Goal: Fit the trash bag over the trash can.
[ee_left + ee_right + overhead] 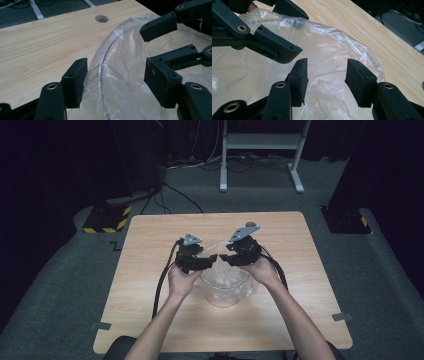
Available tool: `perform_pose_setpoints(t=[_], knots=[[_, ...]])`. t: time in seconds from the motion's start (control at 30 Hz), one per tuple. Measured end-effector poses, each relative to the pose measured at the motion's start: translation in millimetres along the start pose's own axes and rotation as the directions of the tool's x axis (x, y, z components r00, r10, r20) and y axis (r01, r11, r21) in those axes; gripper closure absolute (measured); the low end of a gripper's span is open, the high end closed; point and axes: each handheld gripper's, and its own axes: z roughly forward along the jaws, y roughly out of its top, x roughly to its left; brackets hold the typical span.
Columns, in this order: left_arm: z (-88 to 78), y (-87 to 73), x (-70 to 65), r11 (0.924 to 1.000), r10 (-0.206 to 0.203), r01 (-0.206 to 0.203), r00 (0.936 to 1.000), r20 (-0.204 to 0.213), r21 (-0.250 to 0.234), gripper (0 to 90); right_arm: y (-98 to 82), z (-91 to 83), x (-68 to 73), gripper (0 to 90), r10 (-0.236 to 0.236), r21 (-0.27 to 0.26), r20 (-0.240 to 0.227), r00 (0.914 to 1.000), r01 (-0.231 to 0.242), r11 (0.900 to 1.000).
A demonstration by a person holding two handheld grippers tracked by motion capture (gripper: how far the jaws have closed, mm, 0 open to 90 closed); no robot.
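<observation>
Jaws of both grippers spread, pinching nothing. Left gripper [113,82] straddles bag [130,75] film draped over bin rim [103,75]; right gripper [327,80] hovers over bag's slack inside. Likely purpose: seat liner around rim, each gripper working own side. Clear bin [225,287] stands mid-table, just before person, grippers meeting above its mouth. Table [150,265] pale wood, grommet hole [101,18] at far edge. Beyond: grey carpet, white stand legs [260,150], loose cables, dark room.
</observation>
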Motion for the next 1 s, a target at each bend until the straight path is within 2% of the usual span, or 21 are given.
perform_pose_setpoints(t=[0.1,0.13,0.2,0.23,0.27,0.3,0.33,0.4,0.47,0.5,0.53,0.57,0.6,0.63,0.67,0.7,0.73,0.8,0.9,0.93,1.0], knots=[[-0.4,0.0,0.2,1.0000,0.000,0.000,1.0000,0.001,-0.001,35.2,-1.9,-6.8,2.3,48.5,-0.008,-0.017,0.009,0.9999,0.008,1.000],[-0.8,0.2,1.0,1.0000,-0.001,0.001,1.0000,-0.002,-0.004,35.2,-4.4,-19.0,5.4,48.9,0.002,-0.049,-0.002,1.0000,-0.002,0.999],[-0.6,0.4,1.5,1.0000,-0.003,0.003,1.0000,-0.005,-0.006,35.2,-8.3,-28.6,8.7,49.7,0.008,-0.064,-0.004,1.0000,-0.008,0.998],[-0.6,0.4,1.5,1.0000,-0.003,0.003,1.0000,-0.005,-0.006,35.2,-8.3,-28.6,8.7,49.7,0.008,-0.064,-0.004,1.0000,-0.008,0.998],[0.2,0.9,1.4,1.0000,-0.004,0.004,0.9999,-0.010,-0.005,35.2,-14.0,-31.8,8.6,49.5,0.027,-0.020,0.005,0.9996,-0.027,0.999],[0.6,1.1,1.7,0.9999,-0.009,0.009,0.9999,-0.010,-0.005,35.1,-16.5,-30.8,7.4,49.7,0.038,-0.005,0.010,0.9992,-0.038,0.999],[0.6,1.1,1.7,0.9999,-0.009,0.009,0.9999,-0.010,-0.005,34.6,-21.3,-28.4,5.1,52.5,0.052,0.008,0.034,0.9980,-0.052,0.999],[0.8,1.4,1.5,0.9998,-0.021,0.021,0.9998,-0.005,-0.004,34.3,-25.2,-29.3,4.8,54.1,0.058,-0.027,0.060,0.9965,-0.057,0.998],[0.6,1.2,2.0,0.9997,-0.025,0.025,0.9997,-0.004,-0.003,34.0,-23.4,-31.6,9.9,52.1,0.027,-0.042,0.112,0.9933,-0.022,0.999],[0.4,1.2,2.5,0.9997,-0.025,0.025,0.9997,-0.004,-0.006,33.9,-22.7,-33.4,12.2,51.8,0.018,-0.058,0.107,0.9941,-0.012,0.998],[-0.2,1.2,3.3,0.9997,-0.023,0.023,0.9997,-0.002,-0.007,33.8,-22.4,-35.4,13.9,51.7,0.017,-0.072,0.079,0.9968,-0.012,0.997],[-0.2,1.2,3.3,0.9997,-0.023,0.023,0.9997,-0.002,-0.007,33.6,-22.4,-35.4,13.9,51.7,0.017,-0.072,0.079,0.9968,-0.012,0.997],[-1.2,0.9,4.1,0.9997,-0.022,0.022,0.9998,-0.002,-0.011,33.5,-21.8,-37.8,18.4,51.7,-0.003,-0.072,0.019,0.9998,0.005,0.997],[-2.3,-0.8,4.9,0.9991,-0.034,0.034,0.9994,0.010,-0.026,33.5,-21.9,-37.4,20.2,51.5,-0.009,-0.063,-0.005,0.9999,0.009,0.998],[-2.3,-0.8,4.9,0.9991,-0.034,0.034,0.9994,0.010,-0.026,33.6,-21.9,-37.4,20.2,51.5,-0.009,-0.063,-0.005,0.9999,0.009,0.998],[-1.9,-3.2,6.9,0.9968,-0.068,0.069,0.9972,0.032,-0.040,33.8,-23.8,-35.2,20.4,51.3,0.015,-0.061,-0.054,0.9984,-0.019,0.998],[-1.7,-3.7,7.4,0.9961,-0.075,0.077,0.9965,0.036,-0.042,33.8,-24.9,-33.9,20.0,51.6,0.034,-0.057,-0.075,0.9966,-0.038,0.998],[-0.9,-4.3,7.1,0.9952,-0.083,0.085,0.9958,0.039,-0.049,33.8,-26.1,-30.4,20.0,51.8,0.040,-0.016,-0.080,0.9960,-0.041,0.999],[1.0,-3.5,4.5,0.9967,-0.063,0.065,0.9976,0.027,-0.050,34.0,-29.8,-25.3,21.0,52.2,0.052,0.048,-0.121,0.9913,-0.046,0.998],[1.3,-2.9,4.1,0.9976,-0.051,0.051,0.9985,0.021,-0.046,34.1,-31.3,-24.2,21.9,52.3,0.039,0.062,-0.129,0.9909,-0.031,0.998],[1.2,-2.2,1.6,0.9987,-0.034,0.034,0.9994,0.008,-0.038,35.4,-33.3,-25.0,23.7,51.5,0.023,0.054,-0.138,0.9902,-0.015,0.998]])
